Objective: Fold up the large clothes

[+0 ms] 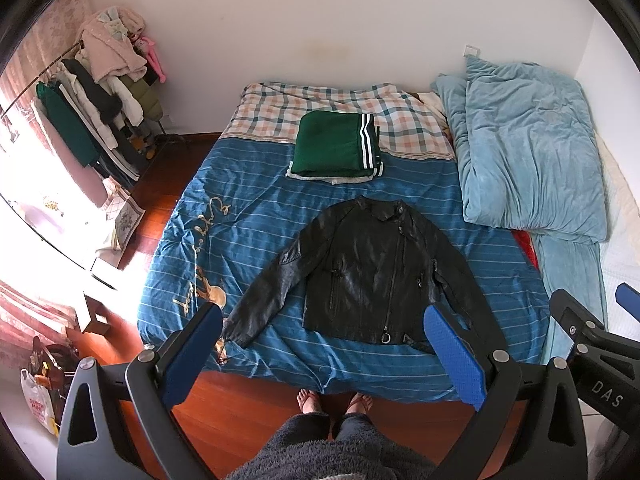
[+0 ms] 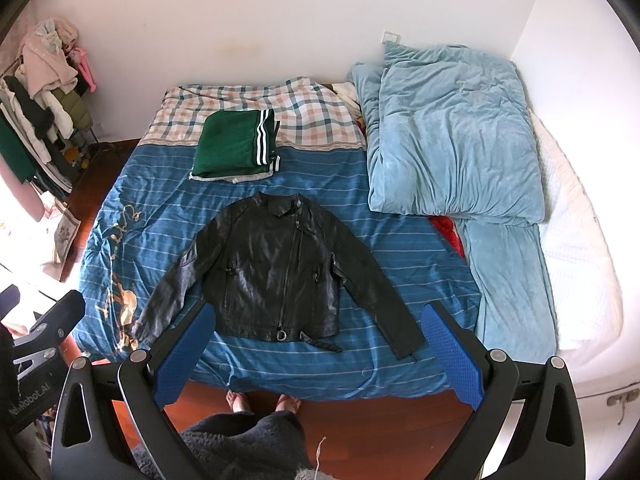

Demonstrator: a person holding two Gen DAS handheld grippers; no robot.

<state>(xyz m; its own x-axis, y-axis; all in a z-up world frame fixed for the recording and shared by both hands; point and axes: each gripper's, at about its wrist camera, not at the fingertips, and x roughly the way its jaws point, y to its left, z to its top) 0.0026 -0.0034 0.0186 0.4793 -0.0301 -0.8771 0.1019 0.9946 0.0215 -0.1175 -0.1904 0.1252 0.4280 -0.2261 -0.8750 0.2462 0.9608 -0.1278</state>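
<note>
The left hand-held gripper is covering the black jacket cuffs; the green garment is hiding a white piece beneath; the clothes rack is running off-frame.

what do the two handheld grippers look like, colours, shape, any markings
Both the left gripper and the right gripper have black frames with teardrop cut-outs, round silver pivot bolts, and two long fingers faced with textured blue pads. White lettering marks their sides. The person wears a fuzzy dark grey garment.
</note>
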